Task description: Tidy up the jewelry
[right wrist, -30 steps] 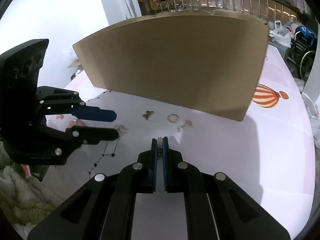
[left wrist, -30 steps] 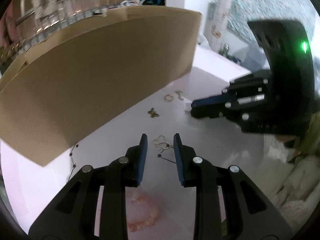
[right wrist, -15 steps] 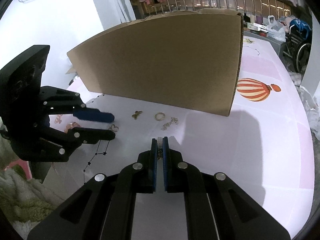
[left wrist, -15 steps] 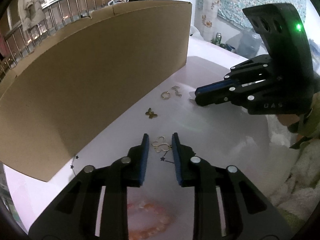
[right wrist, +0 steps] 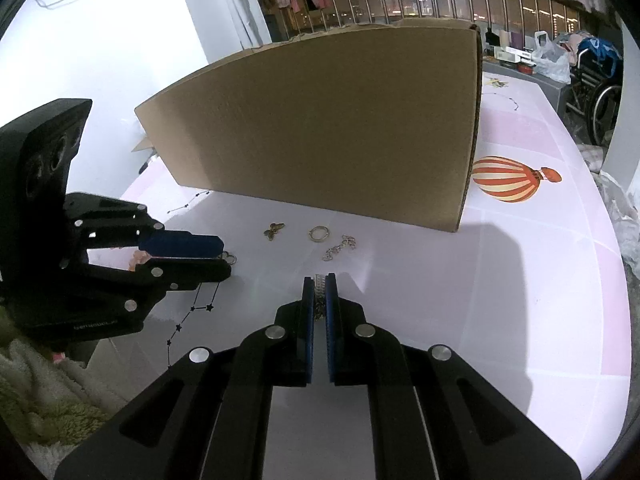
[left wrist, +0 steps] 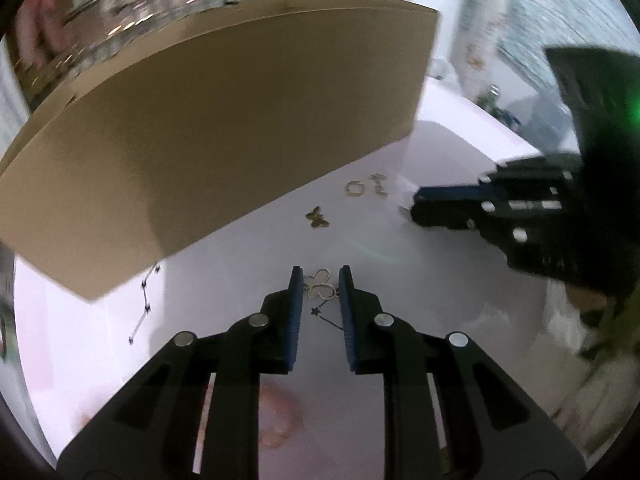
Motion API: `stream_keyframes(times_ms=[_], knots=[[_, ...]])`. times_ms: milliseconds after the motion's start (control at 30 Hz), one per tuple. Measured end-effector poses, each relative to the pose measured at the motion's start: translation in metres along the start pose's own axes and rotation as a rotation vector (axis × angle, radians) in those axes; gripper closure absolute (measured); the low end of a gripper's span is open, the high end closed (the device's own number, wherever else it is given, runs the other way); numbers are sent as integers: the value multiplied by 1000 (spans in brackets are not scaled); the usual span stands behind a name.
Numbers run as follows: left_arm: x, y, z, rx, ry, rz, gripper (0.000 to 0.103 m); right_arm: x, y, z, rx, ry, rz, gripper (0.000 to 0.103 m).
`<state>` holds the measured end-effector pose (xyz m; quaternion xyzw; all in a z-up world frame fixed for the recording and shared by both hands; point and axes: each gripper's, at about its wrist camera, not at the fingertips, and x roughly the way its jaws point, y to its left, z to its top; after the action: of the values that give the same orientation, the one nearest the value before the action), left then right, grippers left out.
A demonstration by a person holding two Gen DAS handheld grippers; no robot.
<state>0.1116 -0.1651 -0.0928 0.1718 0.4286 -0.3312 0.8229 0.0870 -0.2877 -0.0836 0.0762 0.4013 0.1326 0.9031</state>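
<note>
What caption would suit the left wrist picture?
Left hand-held gripper closing around a gold looped charm on the white table, beside a cardboard box.

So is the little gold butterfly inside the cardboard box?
No, the gold butterfly lies on the table in front of the cardboard box, beside a ring.

Matt brown cardboard box [right wrist: 320, 128], glossy smooth tabletop [right wrist: 460, 300], shiny metal ring [right wrist: 319, 233] & chain [right wrist: 339, 247].

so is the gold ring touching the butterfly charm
Apart. The right wrist view shows bare tabletop between the gold ring and the butterfly charm, both lying before the cardboard box.
</note>
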Motion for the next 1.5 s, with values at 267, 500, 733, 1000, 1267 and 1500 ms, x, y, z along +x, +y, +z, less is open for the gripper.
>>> stream_keyframes(times_ms=[267, 500, 733, 1000, 1267, 1500], knots=[[1, -1, 5, -73, -16, 48, 92, -1, 0, 0, -4, -2, 0, 97], [4, -4, 5, -98, -25, 53, 92, -1, -2, 1, 4, -9, 7, 97], [3, 4, 0, -111, -31, 24, 92, -1, -2, 0, 5, -14, 13, 97], [-3, 11, 0, -123, -61, -2, 92, 0, 0, 0, 6, -17, 15, 97], [-20, 14, 1, -121, -113, -13, 92, -9, 4, 1, 0, -47, 16, 97], [-45, 17, -4, -112, -172, -13, 92, -28, 14, 6, -19, -87, -2, 97]])
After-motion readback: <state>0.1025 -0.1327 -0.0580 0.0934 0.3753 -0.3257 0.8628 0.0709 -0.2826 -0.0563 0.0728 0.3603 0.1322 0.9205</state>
